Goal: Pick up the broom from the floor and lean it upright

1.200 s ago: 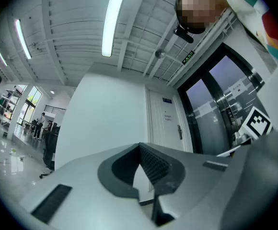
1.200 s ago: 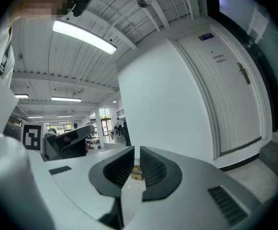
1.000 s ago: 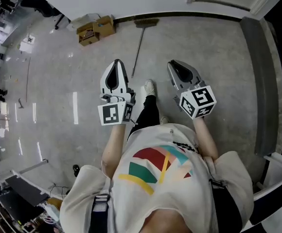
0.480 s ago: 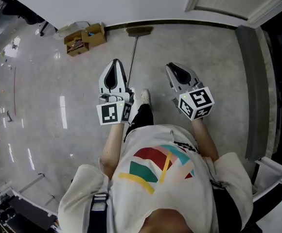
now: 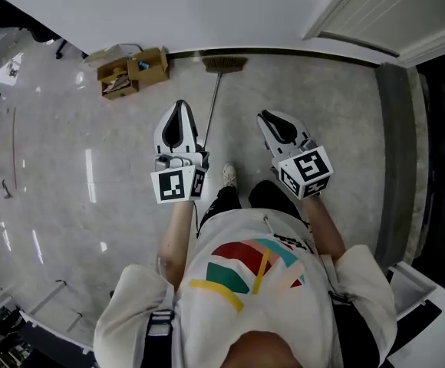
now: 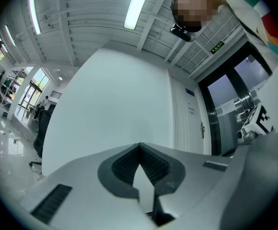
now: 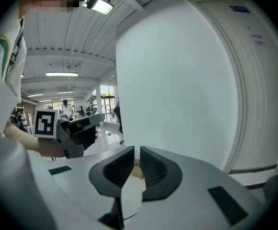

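Note:
The broom lies on the grey floor, its brush head against the baseboard and its thin handle running back toward my feet. My left gripper hovers just left of the handle, well above the floor, jaws shut with the tips touching and nothing in them. To the right of the handle is my right gripper, its pads a narrow slit apart and empty. Neither gripper touches the broom. In the right gripper view the left gripper appears at the left.
An open cardboard box of odds and ends sits by the wall left of the brush head. The white wall lies ahead, a white door to the right. A dark floor strip runs along the right. My shoe is beside the handle's near end.
I have walked toward the wall: the broom, box and baseboard sit closer and more centred. Both grippers were carried forward, still on either side of the handle, jaws unchanged.

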{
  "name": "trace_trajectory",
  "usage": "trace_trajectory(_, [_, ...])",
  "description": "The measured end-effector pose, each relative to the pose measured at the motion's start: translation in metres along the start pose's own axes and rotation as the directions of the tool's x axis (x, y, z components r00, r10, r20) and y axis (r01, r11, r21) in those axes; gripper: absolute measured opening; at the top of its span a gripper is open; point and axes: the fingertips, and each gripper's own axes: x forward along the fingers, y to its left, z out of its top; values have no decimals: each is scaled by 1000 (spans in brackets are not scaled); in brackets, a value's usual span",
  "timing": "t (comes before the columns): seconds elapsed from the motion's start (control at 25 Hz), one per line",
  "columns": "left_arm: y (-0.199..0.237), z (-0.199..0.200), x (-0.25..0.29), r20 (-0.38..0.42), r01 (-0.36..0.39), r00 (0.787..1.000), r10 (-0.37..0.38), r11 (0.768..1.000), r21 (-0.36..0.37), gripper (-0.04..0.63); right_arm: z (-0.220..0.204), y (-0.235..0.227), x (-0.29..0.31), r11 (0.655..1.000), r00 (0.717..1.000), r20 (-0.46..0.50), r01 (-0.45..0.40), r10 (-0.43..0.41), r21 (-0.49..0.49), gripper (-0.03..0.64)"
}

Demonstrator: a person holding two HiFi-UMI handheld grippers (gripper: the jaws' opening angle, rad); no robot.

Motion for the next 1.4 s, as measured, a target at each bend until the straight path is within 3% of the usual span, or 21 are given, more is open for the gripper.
trace_trajectory(0.16, [9,-13,19,-10,-31,999,31,1000,-4,44,-6,-23,21,1000,999,-35,-23,24,19,44])
trace_trajectory(0.36, [6,-17,51,-17,-67,998,67,997,46,44,-6,-60,47,995,996,-36,-75,77,64,44])
trace_trajectory(0.6, [18,-13,61,-2,-157,988,158,985,70,44,-3,-68,76,979,978,-60,-202,202,0,44])
trace_trajectory(0.96, [61,-32,67,-14,-243,969,246,966,89,44,-1,-46,148,902,905,-131,-419,405,-106,70])
trace_trajectory(1.08, [88,-60,59,-7,-296,955,298,951,87,44,-30,-33,188,837,851,-191,-519,489,-172,202])
trace_trajectory(1.16, [114,-93,55,7,-336,942,336,939,79,44,-66,-23,225,771,803,-247,-593,543,-234,255])
trace_trajectory(1.28, [163,-173,40,22,-403,915,402,913,68,44,-152,-8,286,630,705,-373,-708,603,-320,262])
trace_trajectory(1.4, [214,-282,5,9,-461,887,462,883,88,44,-270,8,337,456,561,-534,-827,632,-329,261])
